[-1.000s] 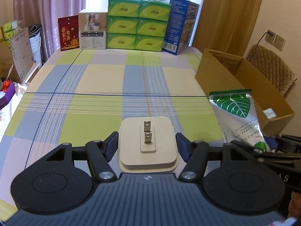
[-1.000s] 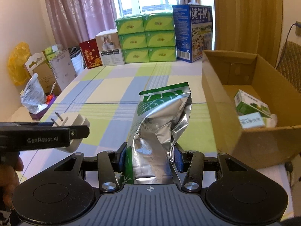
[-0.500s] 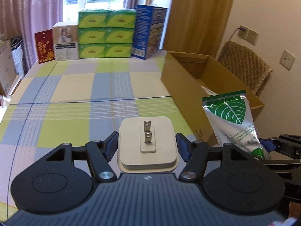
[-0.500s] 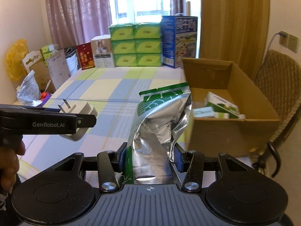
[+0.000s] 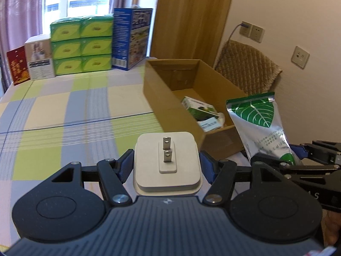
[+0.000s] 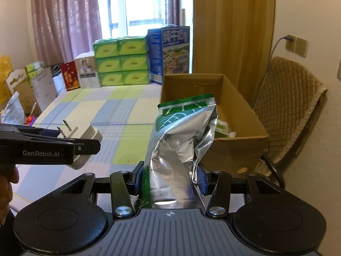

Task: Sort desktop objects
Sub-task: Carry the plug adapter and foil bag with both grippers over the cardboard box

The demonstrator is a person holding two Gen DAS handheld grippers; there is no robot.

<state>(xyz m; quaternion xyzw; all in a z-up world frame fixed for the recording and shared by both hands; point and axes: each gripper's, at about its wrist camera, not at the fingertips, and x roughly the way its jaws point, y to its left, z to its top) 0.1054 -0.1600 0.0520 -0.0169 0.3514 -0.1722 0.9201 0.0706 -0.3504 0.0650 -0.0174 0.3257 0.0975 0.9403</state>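
My left gripper point(image 5: 166, 166) is shut on a white plug adapter point(image 5: 167, 162), prongs pointing forward, held above the checked tablecloth point(image 5: 64, 106). In the right wrist view that adapter point(image 6: 85, 136) hangs at the left in the left gripper point(image 6: 70, 144). My right gripper point(image 6: 169, 178) is shut on a silver foil bag with a green leaf point(image 6: 181, 140); the same bag point(image 5: 260, 125) shows at the right of the left wrist view. An open cardboard box point(image 5: 170, 98), also point(image 6: 240, 106), stands at the table's right edge, with a green-and-white carton point(image 5: 198, 107) inside.
Green tissue packs point(image 5: 82, 44), a blue milk carton box point(image 5: 132, 38) and small boxes point(image 5: 38, 57) line the far edge of the table. A wicker chair point(image 6: 287, 106) stands right of the cardboard box. Bags and cartons point(image 6: 23, 93) crowd the floor at the left.
Both grippers have swung to the right with their loads; the cardboard box now sits nearer the middle of both views and its contents show in the left wrist view.
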